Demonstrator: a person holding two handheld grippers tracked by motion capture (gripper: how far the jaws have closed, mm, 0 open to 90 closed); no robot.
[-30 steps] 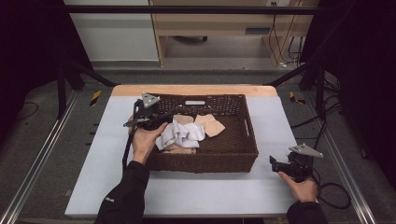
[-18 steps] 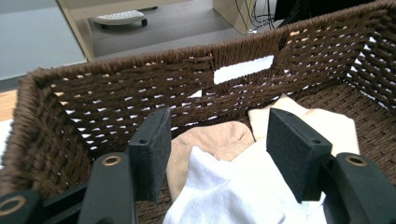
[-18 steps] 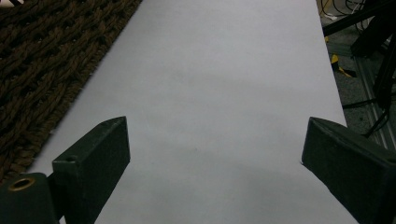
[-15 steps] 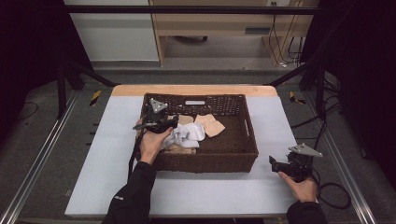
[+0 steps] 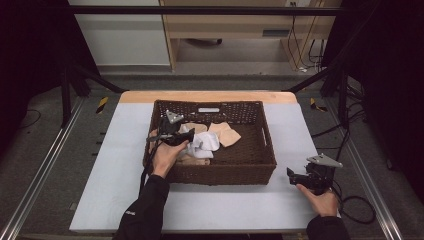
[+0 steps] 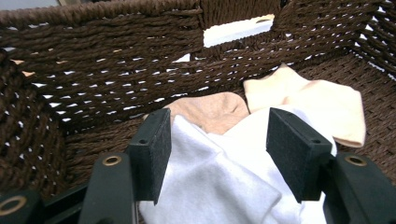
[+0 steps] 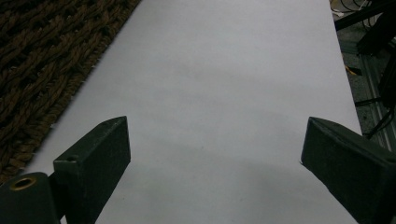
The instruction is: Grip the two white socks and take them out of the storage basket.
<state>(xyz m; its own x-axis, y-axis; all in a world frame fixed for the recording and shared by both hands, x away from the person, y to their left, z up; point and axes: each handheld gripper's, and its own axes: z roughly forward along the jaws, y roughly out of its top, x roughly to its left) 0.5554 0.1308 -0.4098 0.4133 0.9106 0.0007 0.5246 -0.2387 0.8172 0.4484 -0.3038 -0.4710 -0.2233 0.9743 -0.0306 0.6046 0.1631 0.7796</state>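
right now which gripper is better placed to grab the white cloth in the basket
Left. The left gripper is already inside the basket with its jaws open on either side of the white cloth. The right gripper sits open over bare table, outside the basket.

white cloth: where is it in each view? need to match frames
High view: the white cloth lies in the wicker basket, left of centre, just right of the left gripper.
Left gripper view: bottom centre, between and under the open jaws.
Right gripper view: the cloth is not in it; the basket's outer wall and the table are.
Shared landmark: the basket, seen in all three views.
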